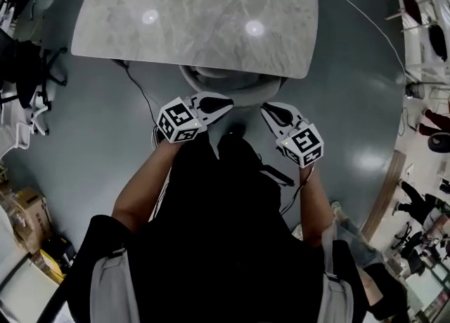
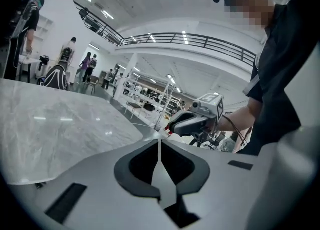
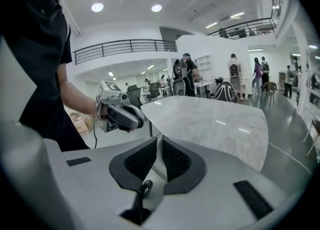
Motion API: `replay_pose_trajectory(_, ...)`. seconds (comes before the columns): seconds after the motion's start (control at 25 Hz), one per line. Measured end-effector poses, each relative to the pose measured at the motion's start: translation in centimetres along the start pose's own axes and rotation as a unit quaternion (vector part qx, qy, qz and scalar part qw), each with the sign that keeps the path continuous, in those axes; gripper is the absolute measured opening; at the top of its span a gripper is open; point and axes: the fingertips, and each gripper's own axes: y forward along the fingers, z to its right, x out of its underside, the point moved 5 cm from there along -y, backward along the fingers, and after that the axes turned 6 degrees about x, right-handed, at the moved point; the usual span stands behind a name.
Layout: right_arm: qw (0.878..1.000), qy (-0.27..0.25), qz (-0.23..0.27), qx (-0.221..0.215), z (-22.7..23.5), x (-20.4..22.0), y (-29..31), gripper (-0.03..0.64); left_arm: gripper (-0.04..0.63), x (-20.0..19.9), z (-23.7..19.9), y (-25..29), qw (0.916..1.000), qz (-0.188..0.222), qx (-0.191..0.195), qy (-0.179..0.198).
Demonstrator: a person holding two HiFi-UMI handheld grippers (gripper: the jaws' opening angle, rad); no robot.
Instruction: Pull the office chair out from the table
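No legible text, brand, number or sign in any view. Left marker cube (image 1: 179,122) and right marker cube (image 1: 304,144): black-and-white square patterns only, no letters or digits. Cardboard boxes (image 1: 24,210) on the floor: any print too dim to read.

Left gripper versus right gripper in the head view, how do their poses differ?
The white-and-black left gripper lies almost sideways, pointing toward picture right; the right gripper slants diagonally up and left. The left gripper's marker cube sits higher in the picture, nearer the grey marble table, than the right gripper's. Shared: both have jaws together on nothing, tips facing each other near the curved grey office chair back.
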Motion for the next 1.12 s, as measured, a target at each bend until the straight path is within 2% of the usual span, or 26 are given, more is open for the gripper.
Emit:
replay_pose_trajectory(0.12,0.998,-0.057,-0.032,-0.017,-0.2,0.1,1.2,0.037,0.014,1.3,-0.2,0.5,0.9993,-0.031,-0.017,0.008)
replay_pose_trajectory(0.2,0.994,-0.093,-0.052,-0.036,-0.9,0.3,2.0,0.111,0.014,2.2,-0.4,0.9,0.9972,-0.065,-0.029,0.025)
replay_pose_trajectory(0.32,0.987,-0.131,-0.078,-0.059,-1.4,1.2,3.2,0.142,0.027,3.2,-0.9,1.4,0.9930,-0.105,-0.041,0.037)
replay_pose_trajectory(0.44,0.977,-0.175,-0.106,-0.066,-1.2,2.4,4.5,0.159,0.078,3.8,-1.8,2.2,0.9906,-0.124,-0.045,0.037)
replay_pose_trajectory(0.52,0.965,-0.215,-0.129,-0.071,-1.1,3.6,5.4,0.173,0.107,4.7,-2.3,2.7,0.9866,-0.147,-0.047,0.052)
replay_pose_trajectory(0.64,0.951,-0.253,-0.159,-0.082,-0.7,5.3,6.3,0.187,0.135,6.0,-2.5,3.9,0.9764,-0.192,-0.050,0.086)
replay_pose_trajectory(0.8,0.941,-0.276,-0.175,-0.091,0.0,6.7,7.0,0.198,0.135,7.0,-2.8,5.6,0.9581,-0.247,-0.063,0.131)
replay_pose_trajectory(1.0,0.926,-0.307,-0.195,-0.104,0.3,8.6,7.7,0.196,0.150,8.3,-2.9,8.1,0.9377,-0.308,-0.058,0.151)
replay_pose_trajectory(1.12,0.911,-0.341,-0.209,-0.098,0.5,9.0,8.7,0.196,0.153,9.2,-3.5,8.5,0.9178,-0.351,-0.067,0.173)
